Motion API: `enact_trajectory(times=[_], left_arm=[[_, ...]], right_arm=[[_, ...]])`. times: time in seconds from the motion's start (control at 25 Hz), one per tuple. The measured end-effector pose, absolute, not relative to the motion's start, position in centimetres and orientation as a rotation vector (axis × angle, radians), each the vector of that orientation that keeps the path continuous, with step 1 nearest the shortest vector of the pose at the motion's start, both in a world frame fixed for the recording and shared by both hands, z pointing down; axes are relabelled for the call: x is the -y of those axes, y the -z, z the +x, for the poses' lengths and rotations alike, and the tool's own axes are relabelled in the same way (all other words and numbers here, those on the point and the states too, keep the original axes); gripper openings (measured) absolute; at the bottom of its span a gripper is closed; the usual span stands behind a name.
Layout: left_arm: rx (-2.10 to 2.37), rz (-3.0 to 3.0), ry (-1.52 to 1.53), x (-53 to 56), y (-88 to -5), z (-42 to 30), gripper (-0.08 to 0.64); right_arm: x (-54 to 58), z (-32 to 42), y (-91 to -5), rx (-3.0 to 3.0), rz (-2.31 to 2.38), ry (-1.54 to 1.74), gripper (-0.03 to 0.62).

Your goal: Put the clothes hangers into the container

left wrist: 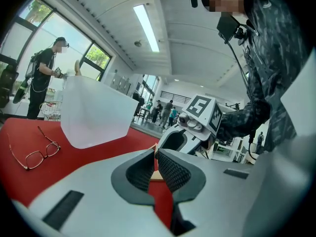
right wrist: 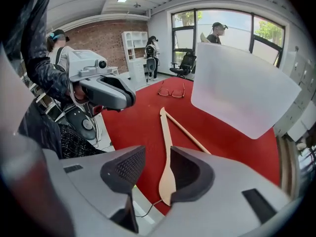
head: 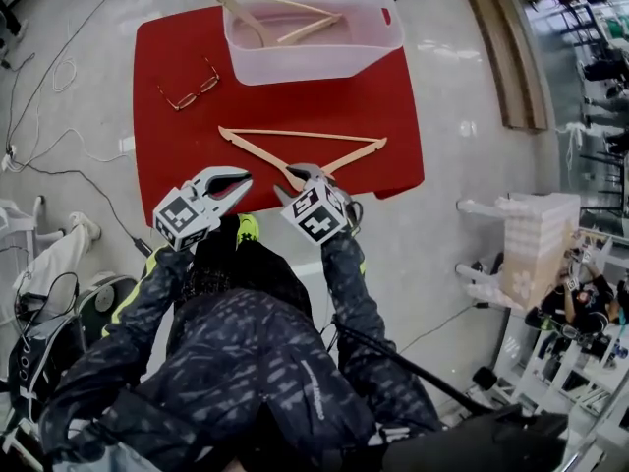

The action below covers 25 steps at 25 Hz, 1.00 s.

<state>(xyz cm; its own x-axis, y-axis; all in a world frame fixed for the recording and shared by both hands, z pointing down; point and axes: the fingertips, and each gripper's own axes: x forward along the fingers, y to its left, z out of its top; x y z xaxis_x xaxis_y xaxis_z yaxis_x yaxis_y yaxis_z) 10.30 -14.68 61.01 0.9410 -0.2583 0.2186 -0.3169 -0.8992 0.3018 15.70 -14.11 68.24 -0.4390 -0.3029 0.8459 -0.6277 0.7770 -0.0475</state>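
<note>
A wooden hanger (head: pixel 257 153) lies flat on the red table (head: pixel 167 155) near its front edge. My right gripper (head: pixel 303 177) hangs over the hanger's near corner, pointing steeply down. It is open, and in the right gripper view the hanger's arm (right wrist: pixel 166 147) runs between the spread pads (right wrist: pixel 131 169) without touching them. My left gripper (head: pixel 241 180) hovers just left of it, shut and empty; its tips (left wrist: pixel 155 154) meet. A second wooden hanger (head: pixel 310 29) rests inside the clear plastic container (head: pixel 305 62) at the table's far side.
A pair of glasses (head: pixel 189 91) lies on the red table's left part, in front of the container. Cables (head: pixel 59 165) trail over the floor to the left. A white rack (head: pixel 536 234) stands at the right. Other people stand in the background.
</note>
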Motion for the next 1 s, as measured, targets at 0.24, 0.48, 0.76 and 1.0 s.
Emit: enact_trajectory(times=[0.24,0.48,0.76,1.0], left_arm=[[0.411,2.77,-0.256,15.9,-62.9,10.0,0.014],[0.409,2.783,-0.279,17.1,-65.9,9.5,0.014],[0.442,2.807,-0.285,18.0,-66.3,8.8,0.014],[0.45,2.784,-0.266,18.2,-66.2,8.8,0.013]], right_arm=[[15.5,15.2,-71.6,2.016,0.659,-0.484,0.158],[16.8,14.5,-74.2,2.0,0.648,-0.501,0.158],[17.8,13.9,-76.6,1.936,0.595,-0.483,0.158],[17.6,14.4,-77.7,1.891,0.566,-0.476,0.158]])
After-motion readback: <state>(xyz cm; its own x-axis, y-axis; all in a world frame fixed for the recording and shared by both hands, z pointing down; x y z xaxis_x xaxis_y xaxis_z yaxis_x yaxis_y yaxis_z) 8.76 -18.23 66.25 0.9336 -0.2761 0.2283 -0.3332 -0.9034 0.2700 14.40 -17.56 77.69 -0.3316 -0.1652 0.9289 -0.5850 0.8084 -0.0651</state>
